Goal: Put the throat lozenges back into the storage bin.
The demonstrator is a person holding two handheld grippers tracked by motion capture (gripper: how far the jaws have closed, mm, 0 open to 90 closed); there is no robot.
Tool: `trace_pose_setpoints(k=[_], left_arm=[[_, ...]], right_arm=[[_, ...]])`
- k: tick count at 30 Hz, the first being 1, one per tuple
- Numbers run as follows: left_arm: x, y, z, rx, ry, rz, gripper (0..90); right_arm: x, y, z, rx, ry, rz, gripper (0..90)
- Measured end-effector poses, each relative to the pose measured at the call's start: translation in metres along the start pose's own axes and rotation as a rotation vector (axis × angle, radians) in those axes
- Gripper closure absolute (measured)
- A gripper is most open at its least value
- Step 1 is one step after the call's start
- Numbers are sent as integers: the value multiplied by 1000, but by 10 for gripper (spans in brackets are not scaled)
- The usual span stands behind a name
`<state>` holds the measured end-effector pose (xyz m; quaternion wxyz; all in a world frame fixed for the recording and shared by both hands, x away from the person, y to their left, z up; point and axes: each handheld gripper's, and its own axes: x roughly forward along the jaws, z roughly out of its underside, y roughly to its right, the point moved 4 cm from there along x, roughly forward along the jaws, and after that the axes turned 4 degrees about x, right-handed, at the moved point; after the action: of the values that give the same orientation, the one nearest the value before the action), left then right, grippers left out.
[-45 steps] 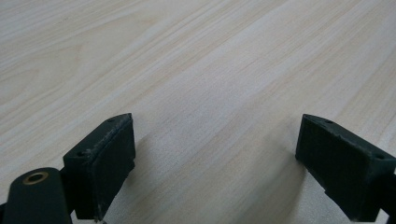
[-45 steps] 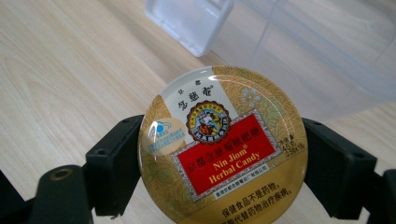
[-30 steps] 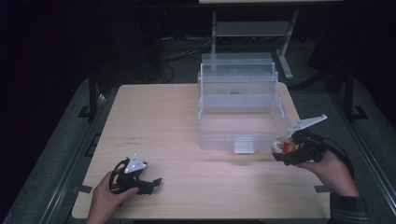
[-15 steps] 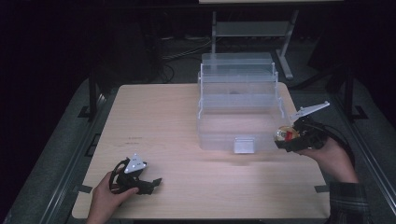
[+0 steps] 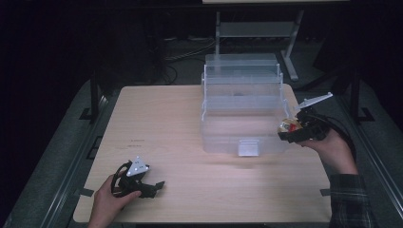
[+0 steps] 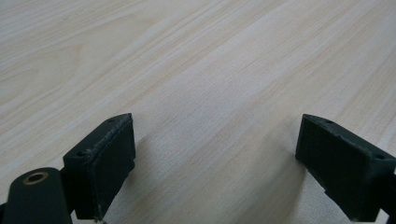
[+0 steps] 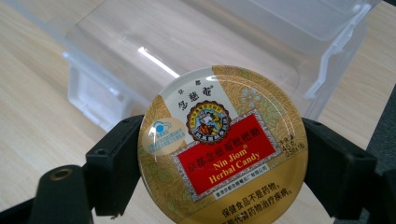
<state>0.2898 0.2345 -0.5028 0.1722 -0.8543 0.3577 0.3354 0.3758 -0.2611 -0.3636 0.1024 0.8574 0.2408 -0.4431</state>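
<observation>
Clear plastic tiered box on far right part of desk, just beside right gripper. Round candy tin clamped edge-to-edge in its jaws, printed lid facing camera, held above desk at box's right front corner. Left gripper low at near left, jaws wide, holding nothing. Pale wood desk; dark room, metal stand behind.

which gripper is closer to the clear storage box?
Right. The right gripper, holding a candy tin, is beside the clear storage box; the left gripper sits far off at the table's near-left.
</observation>
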Motion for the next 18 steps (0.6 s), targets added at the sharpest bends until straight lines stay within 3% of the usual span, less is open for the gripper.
trace_pose_setpoints(k=[18], left_arm=[[0,0,0,1,-1,0,112]], right_arm=[[23,12,-20,26,-18,33,197]])
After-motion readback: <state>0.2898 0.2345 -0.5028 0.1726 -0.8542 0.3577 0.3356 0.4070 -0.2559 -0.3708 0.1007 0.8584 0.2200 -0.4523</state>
